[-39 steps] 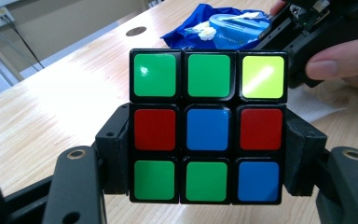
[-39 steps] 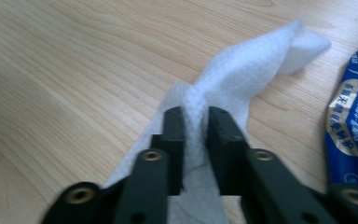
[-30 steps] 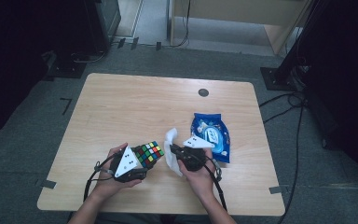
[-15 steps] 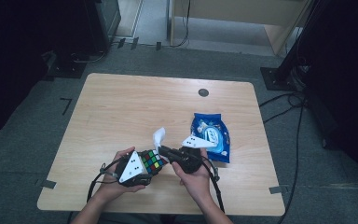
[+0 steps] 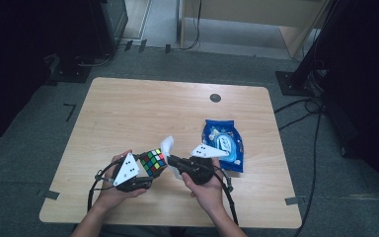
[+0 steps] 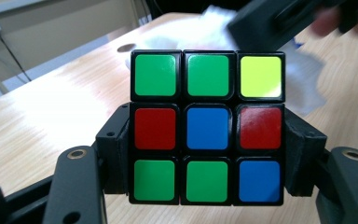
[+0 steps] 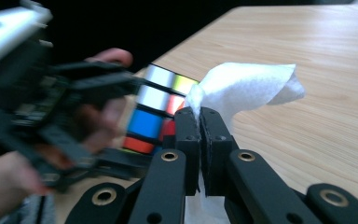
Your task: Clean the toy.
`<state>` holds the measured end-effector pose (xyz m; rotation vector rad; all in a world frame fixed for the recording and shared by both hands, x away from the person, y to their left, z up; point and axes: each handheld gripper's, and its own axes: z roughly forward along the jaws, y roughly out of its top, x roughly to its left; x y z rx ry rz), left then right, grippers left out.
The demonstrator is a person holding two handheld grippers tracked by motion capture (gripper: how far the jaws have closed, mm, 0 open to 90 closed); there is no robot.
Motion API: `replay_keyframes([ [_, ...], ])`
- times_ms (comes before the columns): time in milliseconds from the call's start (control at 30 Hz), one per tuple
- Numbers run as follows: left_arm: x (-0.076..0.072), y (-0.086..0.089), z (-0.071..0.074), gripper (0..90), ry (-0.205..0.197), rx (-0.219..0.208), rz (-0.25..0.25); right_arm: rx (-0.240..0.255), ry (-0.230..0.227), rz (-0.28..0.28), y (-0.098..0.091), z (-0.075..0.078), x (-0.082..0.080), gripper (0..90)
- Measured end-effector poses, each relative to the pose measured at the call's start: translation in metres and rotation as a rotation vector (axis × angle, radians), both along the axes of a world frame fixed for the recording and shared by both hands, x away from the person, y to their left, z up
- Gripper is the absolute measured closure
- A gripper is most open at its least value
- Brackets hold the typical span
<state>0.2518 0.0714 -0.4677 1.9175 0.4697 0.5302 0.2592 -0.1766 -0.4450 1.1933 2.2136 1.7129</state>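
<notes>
- White wipe cloth (image 5: 168,146), pinched between the shut jaws of our right gripper (image 5: 170,160), now sits right against the multicoloured plastic puzzle cube (image 5: 153,162); a second ago the two were apart, the cloth held off to the cube's right.
- We have brought the cube, clamped by its sides in our left gripper (image 5: 150,170), up and inward to meet the cloth, above the table's (image 5: 128,113) near edge.
- We judge that the wiping of the cube is about to start, or has just started, on its upper right side.
- In the left gripper view the cube's facing side shows green, yellow, red and blue stickers, with no print on them.
- Blue glossy wipes packet (image 5: 223,143) lies flat toward the table's right edge; its white lettering is too small for us to read.
</notes>
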Motion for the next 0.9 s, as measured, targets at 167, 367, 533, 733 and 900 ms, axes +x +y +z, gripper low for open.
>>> replay_keyframes([
  [167, -0.006, -0.007, 0.002, 34.0, -0.015, -0.003, -0.043, -0.009, 0.038, -0.047, -0.005, -0.011, 0.006, 88.4],
  [367, -0.009, -0.018, -0.003, 34.1, -0.012, 0.036, -0.063, 0.036, 0.018, -0.030, -0.001, -0.003, 0.002, 88.4],
  [533, -0.006, -0.015, -0.004, 34.1, -0.002, 0.036, -0.038, 0.074, 0.009, 0.017, 0.002, 0.006, -0.004, 88.4],
  [733, 0.000, 0.000, 0.002, 34.1, -0.001, -0.006, 0.002, 0.066, 0.009, 0.040, 0.004, 0.008, -0.006, 88.2],
  [900, 0.002, 0.011, 0.006, 34.1, 0.001, -0.060, 0.009, -0.027, 0.022, -0.007, 0.001, -0.006, 0.000, 87.8],
])
